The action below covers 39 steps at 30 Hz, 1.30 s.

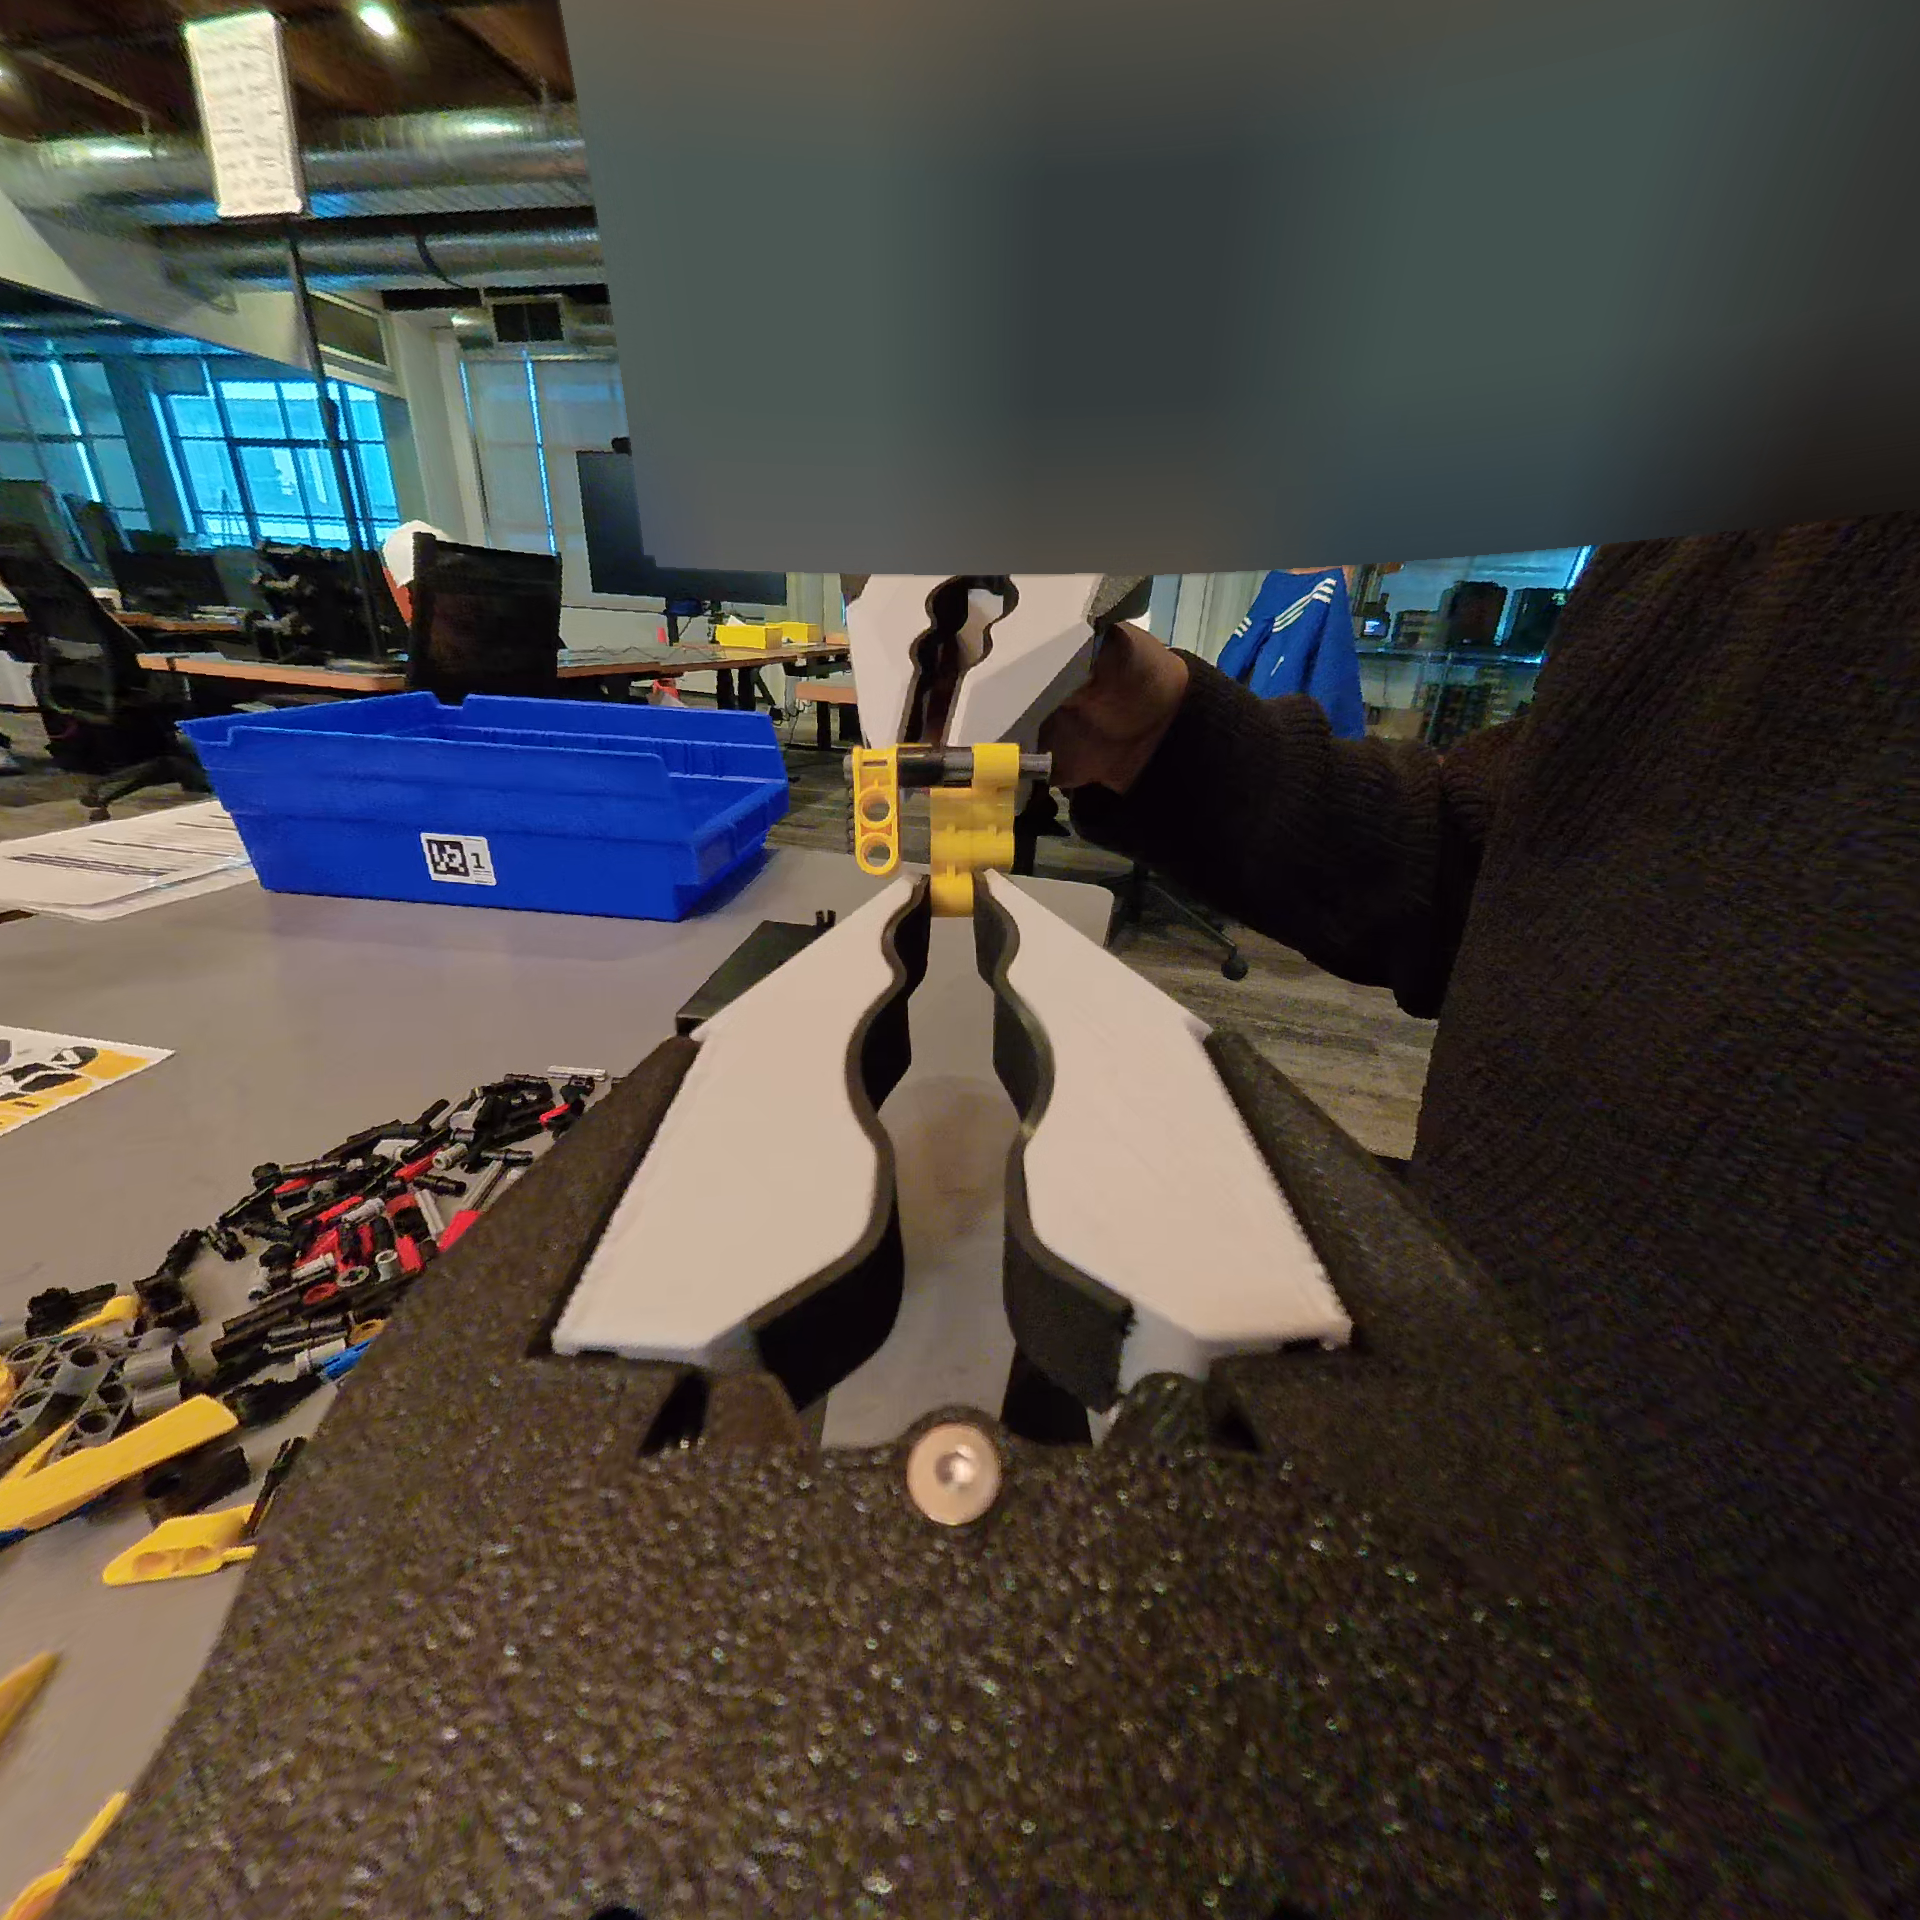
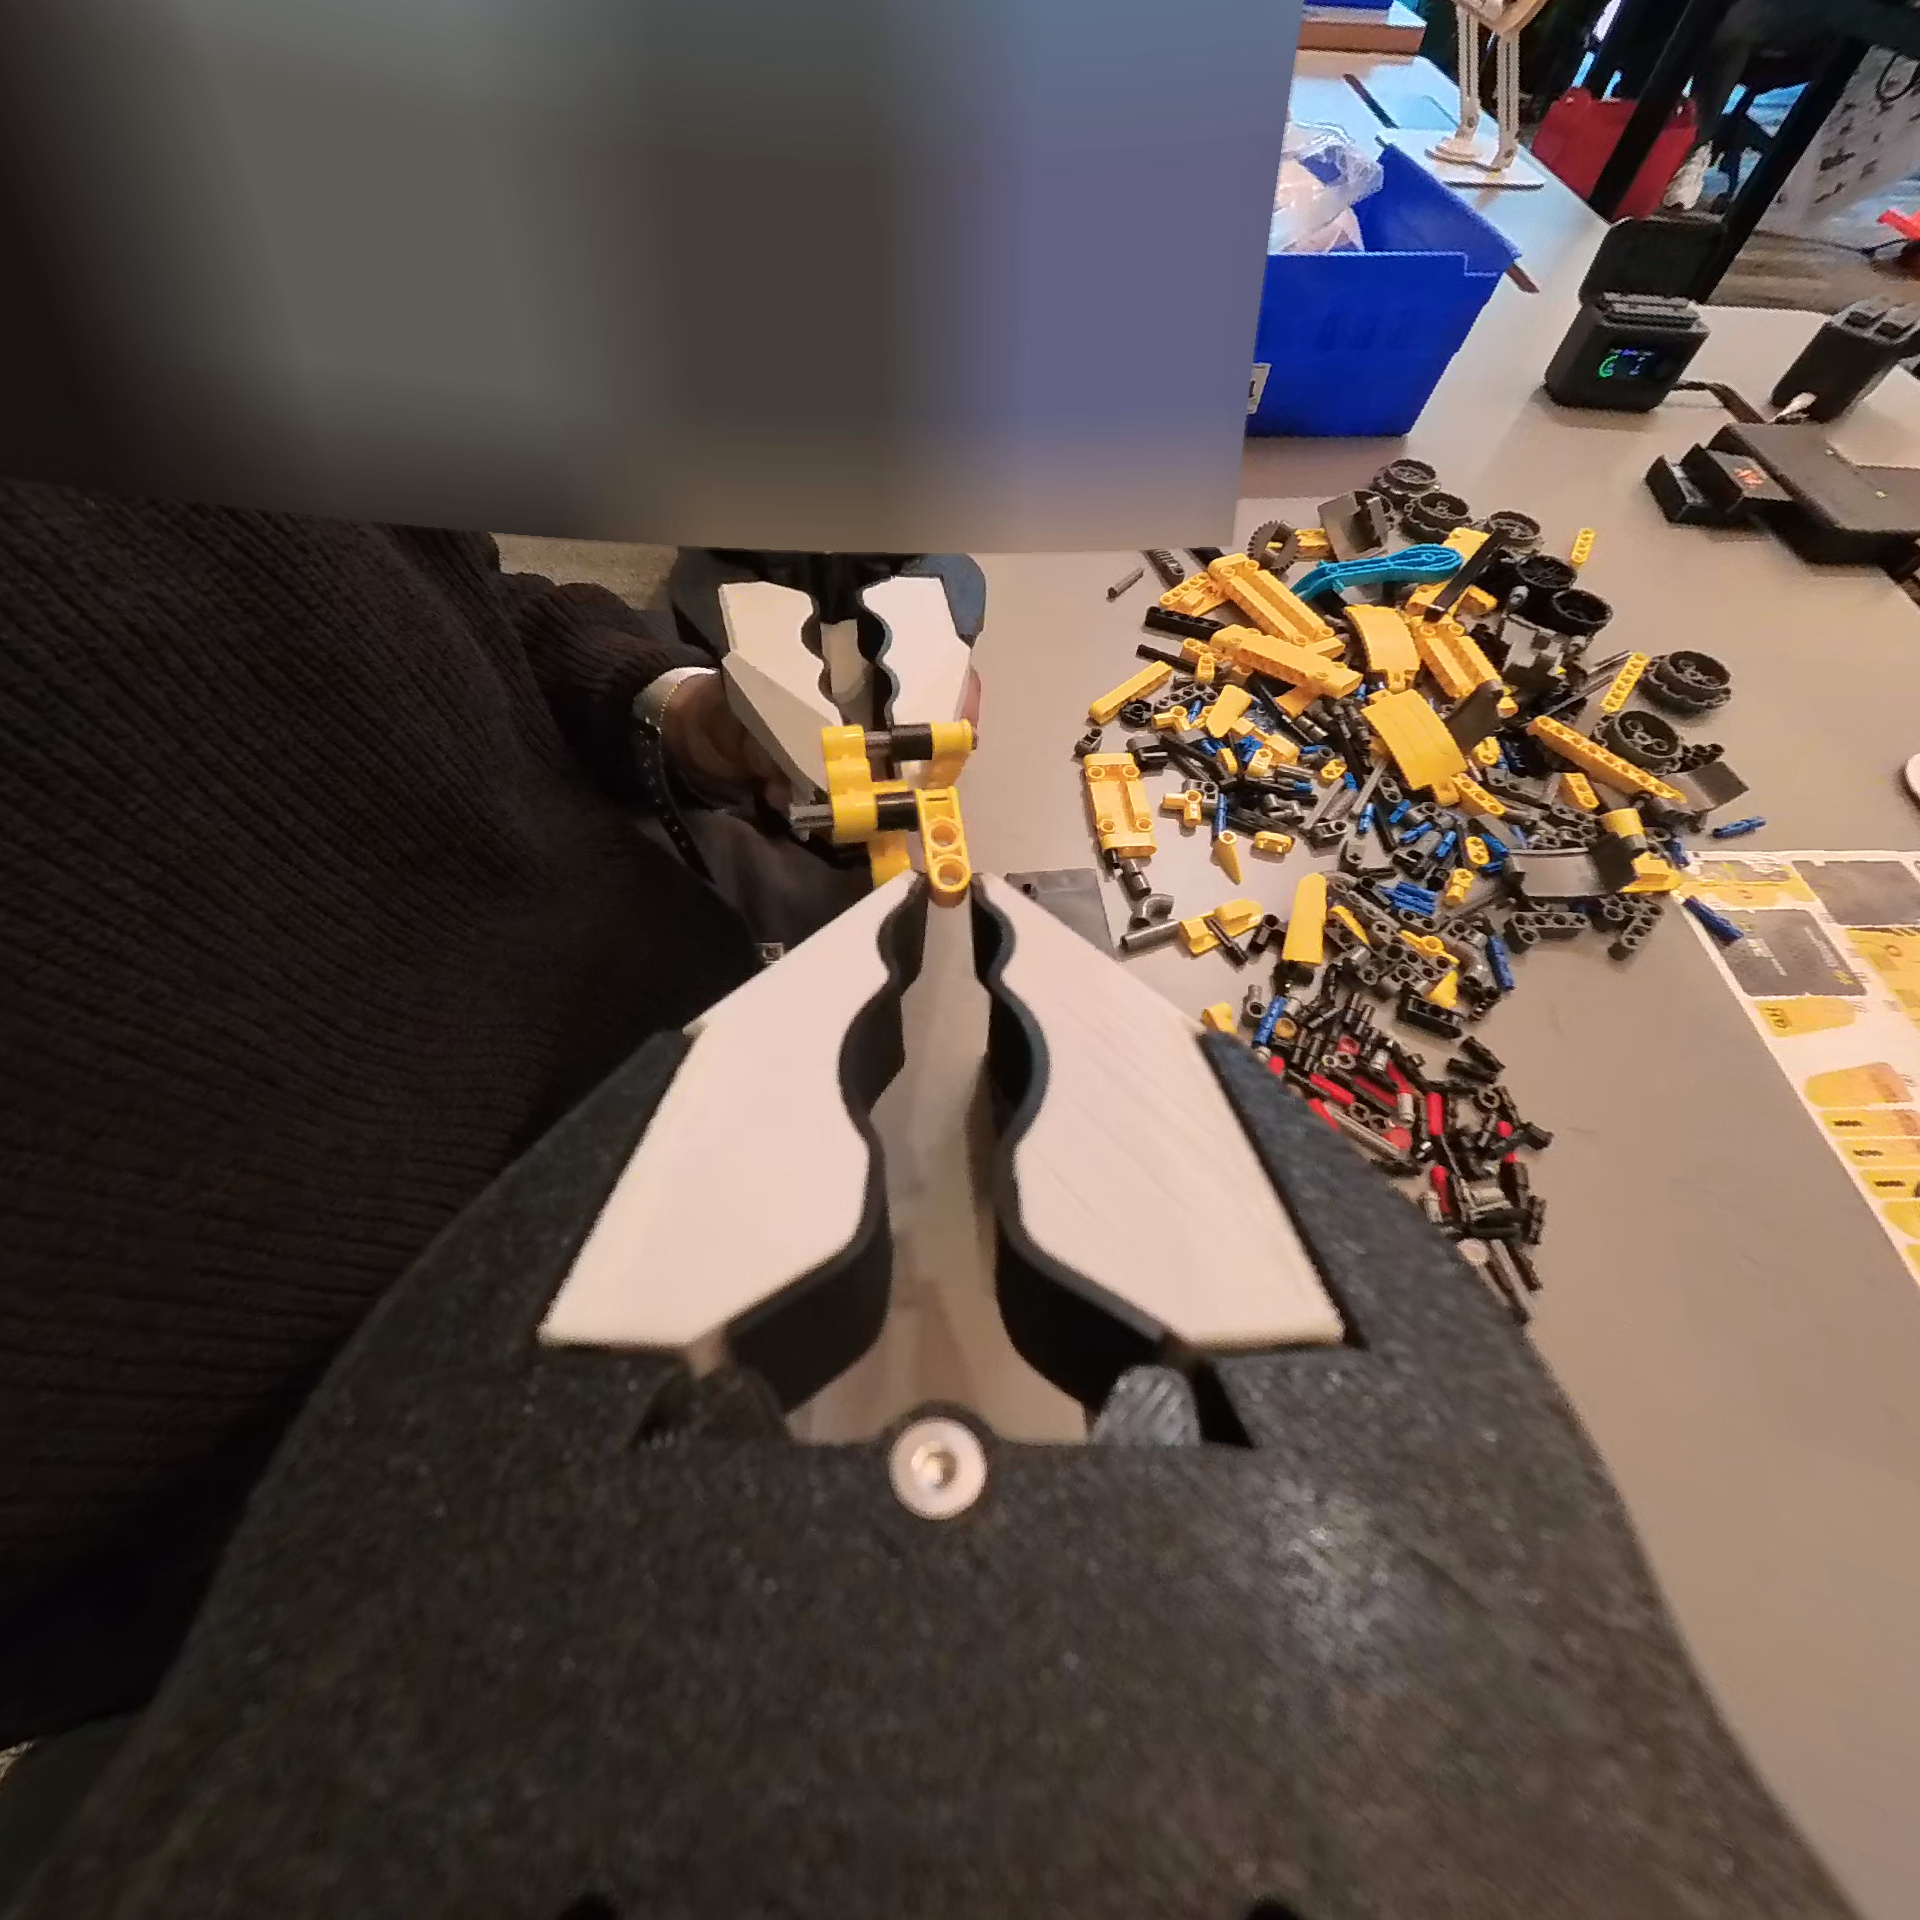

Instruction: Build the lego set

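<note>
A small yellow brick assembly [image 1: 971,821] with black axles hangs in the air between my two grippers, above the grey table [image 1: 364,997]. My left gripper [image 1: 951,891] is shut on its lower yellow connector. The right gripper [image 1: 940,727] comes in from the far side and meets the assembly at its top axle. In the right wrist view, my right gripper [image 2: 948,883] is shut on a thin yellow holed beam of the same assembly [image 2: 883,805]. The left gripper [image 2: 868,722] faces it and pinches the assembly's far end. A person's dark knitted sleeves [image 1: 1299,821] are behind both.
A pile of loose yellow, black, red and blue parts [image 2: 1455,748] lies on the table; it also shows in the left wrist view [image 1: 343,1216]. A blue bin [image 1: 499,800] stands farther back. Printed sheets [image 2: 1818,997] and black devices [image 2: 1626,332] lie to the right.
</note>
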{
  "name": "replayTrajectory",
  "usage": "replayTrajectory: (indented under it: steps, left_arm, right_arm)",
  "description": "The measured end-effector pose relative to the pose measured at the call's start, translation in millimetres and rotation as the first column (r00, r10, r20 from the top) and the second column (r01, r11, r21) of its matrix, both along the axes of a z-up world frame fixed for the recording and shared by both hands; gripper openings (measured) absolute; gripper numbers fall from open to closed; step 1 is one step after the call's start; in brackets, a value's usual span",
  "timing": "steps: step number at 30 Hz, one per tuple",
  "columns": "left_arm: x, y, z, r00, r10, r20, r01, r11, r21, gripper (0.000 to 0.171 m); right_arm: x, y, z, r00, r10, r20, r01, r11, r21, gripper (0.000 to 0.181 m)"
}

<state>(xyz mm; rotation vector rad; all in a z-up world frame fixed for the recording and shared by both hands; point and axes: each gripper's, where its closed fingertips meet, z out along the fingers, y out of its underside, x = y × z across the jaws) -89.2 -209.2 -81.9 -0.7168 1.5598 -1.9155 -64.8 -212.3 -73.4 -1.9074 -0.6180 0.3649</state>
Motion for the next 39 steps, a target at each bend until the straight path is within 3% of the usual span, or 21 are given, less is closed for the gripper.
replayTrajectory:
  steps: [6, 19, 26, 31, 39]
  left_arm:
    - [1, 0, -1, 1.0, -0.006, -0.007, 0.006, 1.0, -0.012, 0.007]
    - [-6, -6, 2, 0.998, -0.061, 0.017, 0.061, 0.998, -0.026, 0.007]
    - [-12, -11, 6, 0.995, -0.092, 0.036, 0.093, 0.995, -0.031, 0.007]
    - [-15, -13, 8, 0.994, -0.103, 0.045, 0.105, 0.994, -0.032, 0.007]
    - [-16, -13, 10, 0.993, -0.104, 0.055, 0.106, 0.994, -0.031, 0.007]
  right_arm:
    - [3, 2, -2, 1.0, -0.014, -0.015, 0.014, 1.0, 0.001, 0.009]
    - [-20, -7, 12, 0.983, 0.12, -0.139, -0.116, 0.993, 0.037, 0.055]
    - [-32, -2, 6, 0.976, 0.148, -0.16, -0.144, 0.989, 0.037, 0.053]
    - [-35, -2, 10, 0.962, 0.169, -0.212, -0.159, 0.985, 0.066, 0.034]
    - [-37, -2, 11, 0.943, 0.156, -0.296, -0.138, 0.987, 0.081, 0.033]
